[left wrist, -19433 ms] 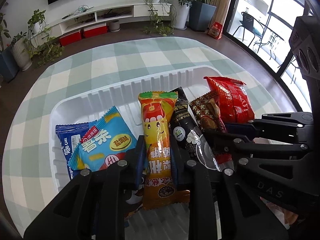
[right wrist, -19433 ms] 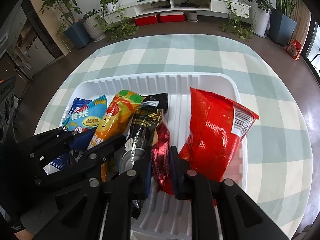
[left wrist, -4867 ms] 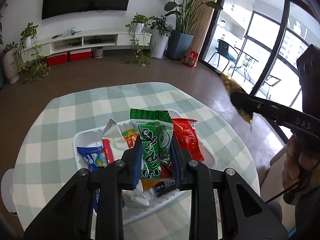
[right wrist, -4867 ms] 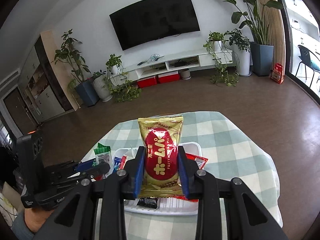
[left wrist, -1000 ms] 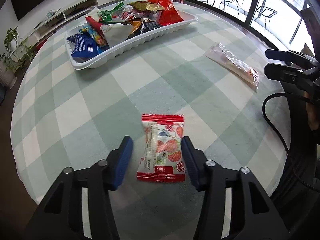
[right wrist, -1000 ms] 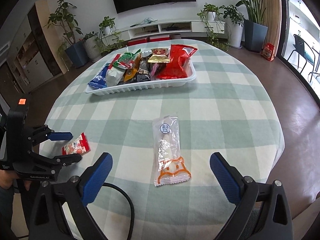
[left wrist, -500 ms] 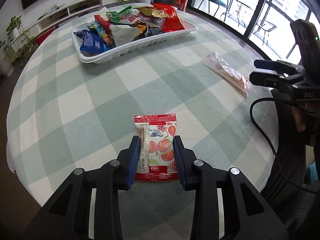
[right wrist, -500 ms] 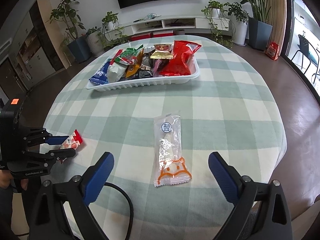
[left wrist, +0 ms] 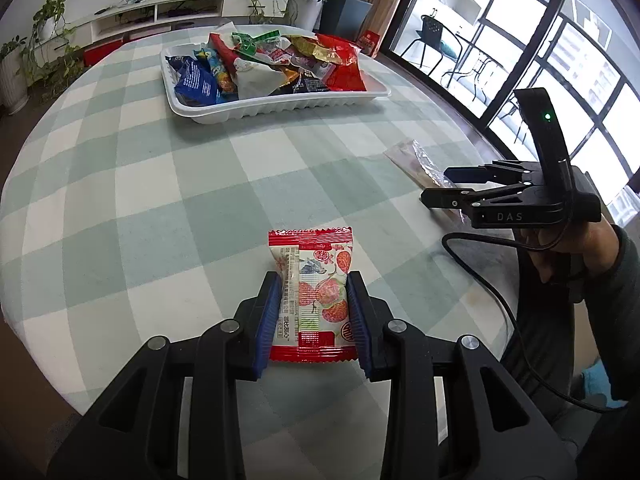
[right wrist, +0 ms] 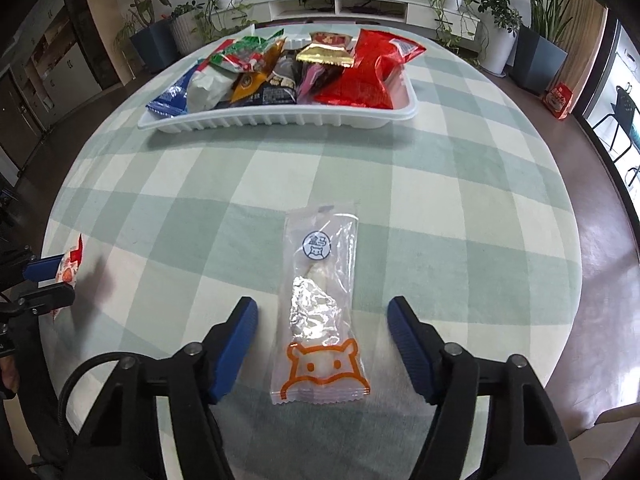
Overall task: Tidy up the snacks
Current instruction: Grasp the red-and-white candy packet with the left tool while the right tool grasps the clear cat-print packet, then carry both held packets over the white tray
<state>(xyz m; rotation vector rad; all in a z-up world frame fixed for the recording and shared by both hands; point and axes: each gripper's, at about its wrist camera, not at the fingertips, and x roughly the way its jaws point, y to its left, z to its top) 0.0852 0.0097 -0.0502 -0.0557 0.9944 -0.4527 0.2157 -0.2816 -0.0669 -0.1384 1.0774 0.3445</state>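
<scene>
1. My left gripper (left wrist: 314, 312) has the strawberry packet (left wrist: 313, 294) pinched.
2. My right gripper (right wrist: 322, 338) is just narrowing, jaws astride the clear packet (right wrist: 320, 316) on the table (right wrist: 440, 184), not touching.
3. I'd centre, then squeeze gently.

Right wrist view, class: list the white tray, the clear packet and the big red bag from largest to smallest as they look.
1. White tray, largest.
2. and 3. Clear packet and big red bag: about alike; the packet lies much nearer the camera, so I won't rank them.
</scene>
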